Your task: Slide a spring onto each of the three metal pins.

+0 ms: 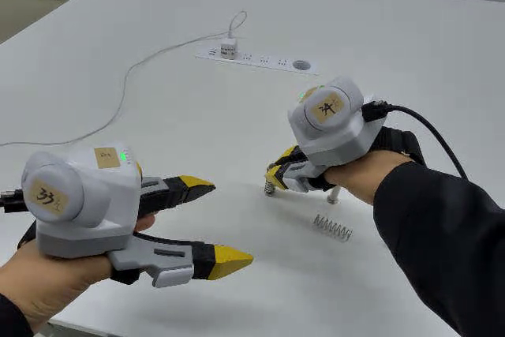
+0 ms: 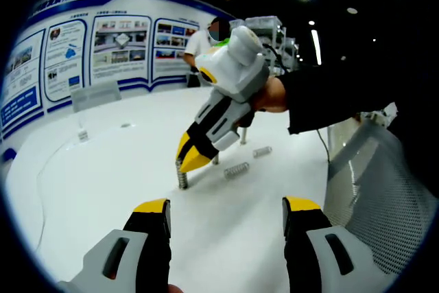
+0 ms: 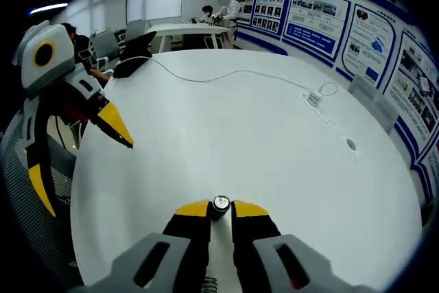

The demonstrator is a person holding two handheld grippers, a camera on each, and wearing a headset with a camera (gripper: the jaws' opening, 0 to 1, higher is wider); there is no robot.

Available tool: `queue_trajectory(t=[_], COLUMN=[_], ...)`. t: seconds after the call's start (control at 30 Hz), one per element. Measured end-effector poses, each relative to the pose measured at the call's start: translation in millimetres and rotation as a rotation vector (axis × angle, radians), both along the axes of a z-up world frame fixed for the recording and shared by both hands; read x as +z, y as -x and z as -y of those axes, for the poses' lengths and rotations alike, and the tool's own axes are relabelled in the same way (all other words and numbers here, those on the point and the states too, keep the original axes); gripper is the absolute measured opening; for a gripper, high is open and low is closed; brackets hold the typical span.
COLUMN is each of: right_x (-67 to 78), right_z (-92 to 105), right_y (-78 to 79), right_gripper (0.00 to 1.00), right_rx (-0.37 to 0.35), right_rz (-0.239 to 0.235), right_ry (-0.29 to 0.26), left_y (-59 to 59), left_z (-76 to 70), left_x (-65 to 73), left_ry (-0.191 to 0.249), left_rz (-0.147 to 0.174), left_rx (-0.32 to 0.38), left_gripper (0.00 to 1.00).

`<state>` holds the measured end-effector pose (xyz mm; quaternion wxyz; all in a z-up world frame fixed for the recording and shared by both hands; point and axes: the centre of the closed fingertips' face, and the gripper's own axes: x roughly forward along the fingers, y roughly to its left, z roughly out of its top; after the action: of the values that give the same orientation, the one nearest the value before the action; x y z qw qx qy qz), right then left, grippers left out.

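My right gripper [image 1: 274, 177] [image 3: 220, 206] points down at the white table, its jaws shut on the top of a spring [image 1: 270, 188] [image 2: 182, 177] that stands upright on a metal pin. Its round end [image 3: 220, 203] shows between the yellow tips. A second pin [image 1: 334, 195] stands just behind the hand. One loose spring [image 1: 332, 228] [image 2: 236, 169] lies on the table nearby, another [image 2: 261, 151] farther off. My left gripper [image 1: 215, 222] [image 2: 228, 204] hovers open and holds nothing, well short of the pins, aimed at the right gripper [image 2: 193, 158].
A white power strip [image 1: 256, 59] [image 3: 330, 121] with a plugged charger and a long cable [image 1: 126, 76] lies at the back of the table. The table's near edge [image 1: 237, 327] runs just below the left gripper. People stand far off in the room.
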<state>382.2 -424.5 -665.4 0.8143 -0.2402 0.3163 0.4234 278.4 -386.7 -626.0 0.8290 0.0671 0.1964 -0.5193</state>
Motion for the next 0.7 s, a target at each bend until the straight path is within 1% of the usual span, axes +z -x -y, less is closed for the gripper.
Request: queue_trajectory(t=[0.1, 0.3, 0.5, 0.7], right_x=[-0.2, 3.7, 11.8, 9.8], right_z=[1.1, 7.6, 13.2, 24.6], right_y=[0.3, 3.1, 11.7, 20.6], right_gripper=[0.15, 0.16, 0.16, 0.16], right_rx=[-0.004, -0.014, -0.009, -0.018], right_rz=[-0.001, 0.001, 0.014, 0.01], right_ry=[-0.007, -0.01, -0.013, -0.01], left_y=[0.1, 1.0, 1.7, 2.8], left_z=[0.1, 0.4, 1.5, 3.4], left_x=[0.6, 1.6, 3.9, 5.0], left_ry=[-0.001, -0.003, -0.005, -0.009], left_rz=[0.001, 0.004, 0.01, 0.014], left_rx=[0.0, -0.003, -0.009, -0.019], left_gripper=[0.67, 0.67, 0.67, 0.67])
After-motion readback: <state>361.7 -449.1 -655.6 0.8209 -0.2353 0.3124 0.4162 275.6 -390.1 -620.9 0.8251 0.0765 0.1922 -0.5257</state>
